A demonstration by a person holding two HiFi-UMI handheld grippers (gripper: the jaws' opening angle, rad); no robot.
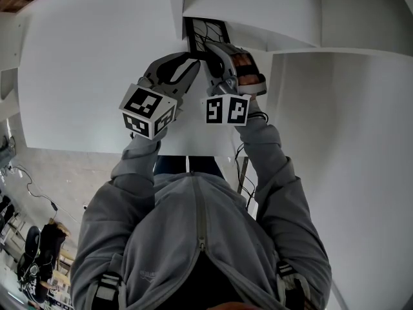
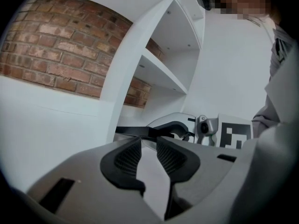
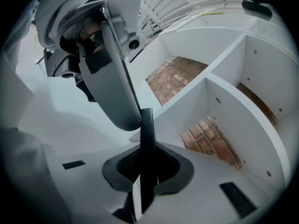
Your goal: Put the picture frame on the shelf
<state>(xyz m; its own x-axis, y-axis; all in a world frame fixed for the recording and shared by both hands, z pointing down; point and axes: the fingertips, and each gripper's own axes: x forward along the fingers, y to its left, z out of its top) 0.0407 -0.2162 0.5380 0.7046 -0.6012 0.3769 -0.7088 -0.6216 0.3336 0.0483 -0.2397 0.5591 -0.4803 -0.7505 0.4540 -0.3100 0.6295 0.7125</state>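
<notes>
The black picture frame (image 1: 205,34) stands on edge against the white shelf unit (image 1: 258,18). My right gripper (image 1: 216,49) is shut on its near edge; in the right gripper view the thin black frame edge (image 3: 147,134) runs upright between the ribbed pads of that gripper (image 3: 146,160). My left gripper (image 1: 193,62) sits just left of the frame. Seen in its own view, the left gripper (image 2: 148,141) has its pads apart with nothing between them. The frame's edge (image 2: 133,131) lies just beyond the tips. The left gripper's body (image 3: 112,78) fills the upper left of the right gripper view.
The shelf unit has several open compartments (image 3: 219,92) with white dividers (image 2: 161,73) and a brick wall (image 2: 56,55) behind them. A broad white panel (image 1: 97,63) lies left of the grippers. Cluttered floor (image 1: 32,250) shows at the lower left.
</notes>
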